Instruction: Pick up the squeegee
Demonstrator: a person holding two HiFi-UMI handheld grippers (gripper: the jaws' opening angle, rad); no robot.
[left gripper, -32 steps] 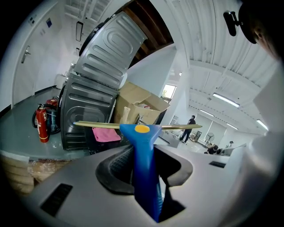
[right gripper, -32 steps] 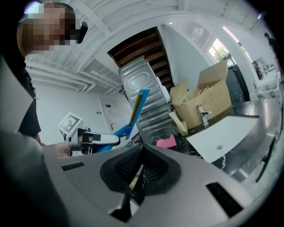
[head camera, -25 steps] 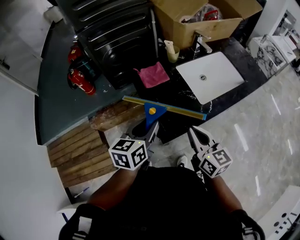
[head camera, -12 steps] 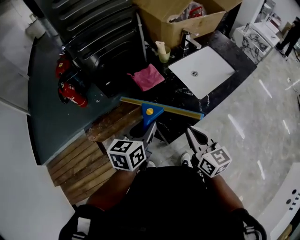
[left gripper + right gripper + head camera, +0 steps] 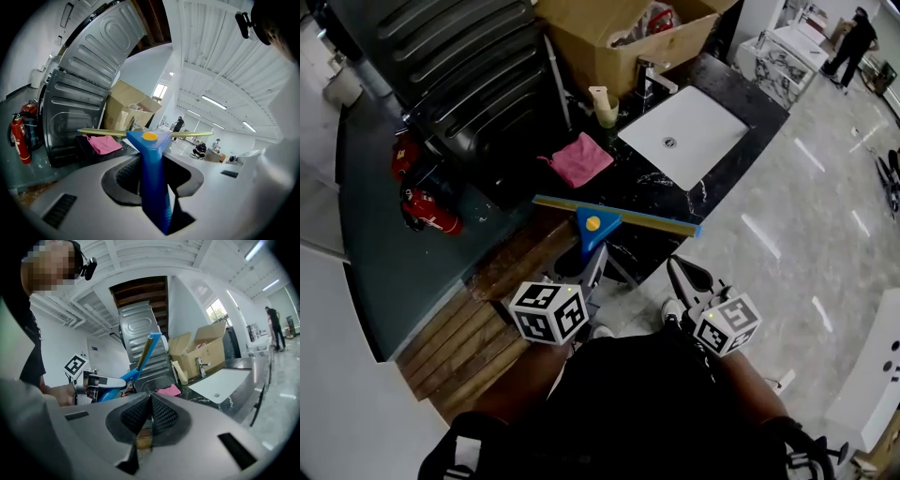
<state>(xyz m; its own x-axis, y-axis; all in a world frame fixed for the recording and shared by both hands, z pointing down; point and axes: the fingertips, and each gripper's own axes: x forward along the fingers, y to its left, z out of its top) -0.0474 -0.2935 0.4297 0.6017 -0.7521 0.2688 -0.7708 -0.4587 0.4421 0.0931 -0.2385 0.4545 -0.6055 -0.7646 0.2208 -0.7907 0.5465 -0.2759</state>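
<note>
The squeegee (image 5: 598, 226) has a blue handle with a yellow button and a long yellow-green blade. My left gripper (image 5: 581, 260) is shut on its blue handle (image 5: 152, 178), holding it in the air in front of the counter with the blade level. The right gripper view shows the squeegee (image 5: 140, 358) at the left, standing out of the left gripper. My right gripper (image 5: 684, 274) hangs to the right of the squeegee, apart from it. Its jaws are pressed together with nothing between them (image 5: 150, 414).
A black counter (image 5: 727, 159) carries a white sink (image 5: 684, 134), a tap, a cup and a pink cloth (image 5: 578, 157). Behind stand a cardboard box (image 5: 619, 37) and a dark ribbed appliance (image 5: 459, 66). Red extinguishers (image 5: 427, 202) and wooden slats (image 5: 478, 309) are at the left. A person stands far right.
Both grippers have shifted a little, the squeegee still held. The head view has swung, so the counter and sink sit further left and higher in the picture.
</note>
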